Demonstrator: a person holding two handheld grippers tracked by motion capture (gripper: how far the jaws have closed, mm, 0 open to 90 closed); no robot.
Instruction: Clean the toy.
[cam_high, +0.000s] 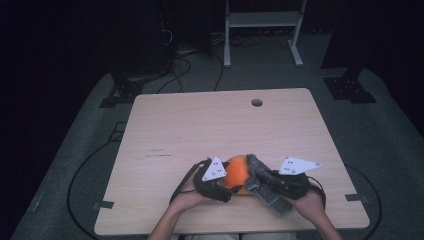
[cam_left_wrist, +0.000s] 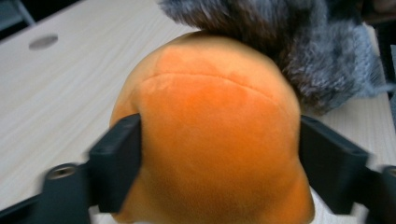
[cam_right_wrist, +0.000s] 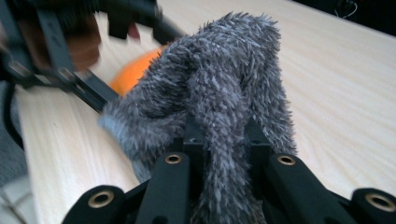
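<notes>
High view: wooden table (cam_high: 210, 125) w/ a round hole (cam_high: 257, 102) near its far edge. Person's forearms come in from the bottom. Left gripper (cam_high: 225, 186) and right gripper (cam_high: 256, 184) sit close together near the table's near edge, each w/ a grey three-cornered plate on top. Between them is an orange plush ball (cam_high: 237, 171), resting on the table. A grey furry cloth (cam_high: 260, 176) lies over the ball's right side and hangs down toward the near edge by the right hand (cam_high: 309, 202). Left hand (cam_high: 186, 199) holds its gripper from the left of the ball. Dark floor around the table, w/ cables and a white frame (cam_high: 262, 27) at the back.

Left gripper view: orange plush ball (cam_left_wrist: 215, 140) sits between the two black jaws, which stand wide apart, one on each flank of the ball. Left jaw touches the plush; the ball bulges past both. Looks clamped on the ball. Grey furry cloth (cam_left_wrist: 299, 42) touches the ball's top right. Table (cam_left_wrist: 56, 93) behind, hole (cam_left_wrist: 43, 41) at upper left.

Right gripper view: jaws drawn close together, pinching a fold of the grey furry cloth (cam_right_wrist: 224, 93), which rises up between them. Orange ball (cam_right_wrist: 135, 70) peeks out behind the cloth, upper left. Left gripper (cam_right_wrist: 70, 70) is blurred at upper left, by the ball. Table (cam_right_wrist: 336, 93) runs off to the right.
</notes>
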